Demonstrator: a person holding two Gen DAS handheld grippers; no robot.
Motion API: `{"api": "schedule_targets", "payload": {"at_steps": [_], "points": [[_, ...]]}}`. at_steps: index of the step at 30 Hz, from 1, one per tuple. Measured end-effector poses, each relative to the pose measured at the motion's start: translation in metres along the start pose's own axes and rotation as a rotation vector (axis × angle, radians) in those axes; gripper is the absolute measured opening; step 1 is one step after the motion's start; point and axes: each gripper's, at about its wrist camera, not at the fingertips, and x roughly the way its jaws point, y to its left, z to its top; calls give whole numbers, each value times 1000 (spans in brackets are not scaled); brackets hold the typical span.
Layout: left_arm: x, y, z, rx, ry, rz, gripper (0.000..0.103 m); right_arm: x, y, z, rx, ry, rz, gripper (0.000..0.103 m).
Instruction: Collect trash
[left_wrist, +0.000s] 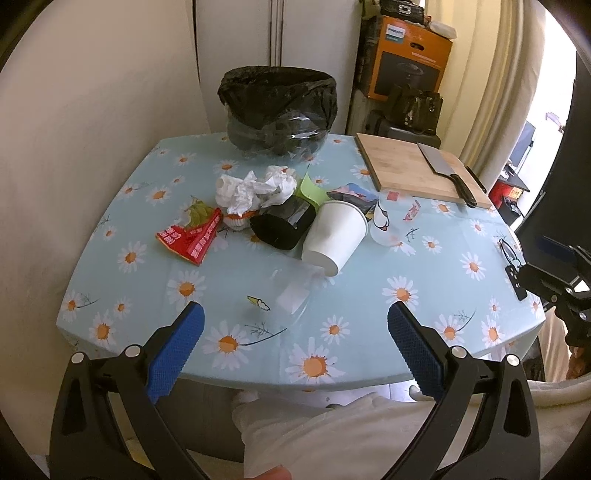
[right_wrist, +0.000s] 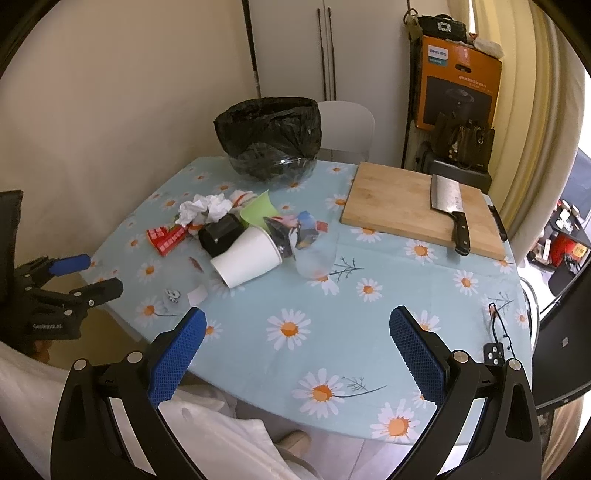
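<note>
While trash pile (left_wrist: 280, 218) sits mid-table, heaped together, I hold both grippers back at near edge, empty. Pile: white paper cup (left_wrist: 334, 236) tipped on side, crumpled tissue (left_wrist: 255, 190), red glossy wrapper (left_wrist: 188, 236), black cup (left_wrist: 282, 225), green cup (right_wrist: 258, 212), clear plastic cup (right_wrist: 314, 260). Bin (left_wrist: 277, 110) lined with black bag stands far side, just behind pile, likely for short carry. My left gripper (left_wrist: 295, 321) jaws wide apart; right gripper (right_wrist: 297, 326) likewise. Wooden board (right_wrist: 421, 206) with cleaver (right_wrist: 448, 206) far right, apart from trash. Daisy tablecloth (right_wrist: 332, 332) smooth.

The orange box (right_wrist: 460, 92) reads "PHILIPS" (its other print is illegible).
</note>
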Motion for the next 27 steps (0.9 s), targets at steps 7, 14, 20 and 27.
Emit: {"api": "schedule_targets", "payload": {"at_steps": [7, 14, 20, 27], "points": [[3, 3, 0, -16, 12, 1, 97, 0, -1, -1, 19, 2, -12, 95], [3, 0, -2, -4, 22, 2, 97, 0, -13, -3, 81, 12, -13, 95], [3, 0, -2, 2, 20, 3, 97, 2, -14, -3, 88, 18, -3, 95], [3, 1, -2, -6, 17, 8, 97, 3, -9, -1, 48, 17, 2, 95]]}}
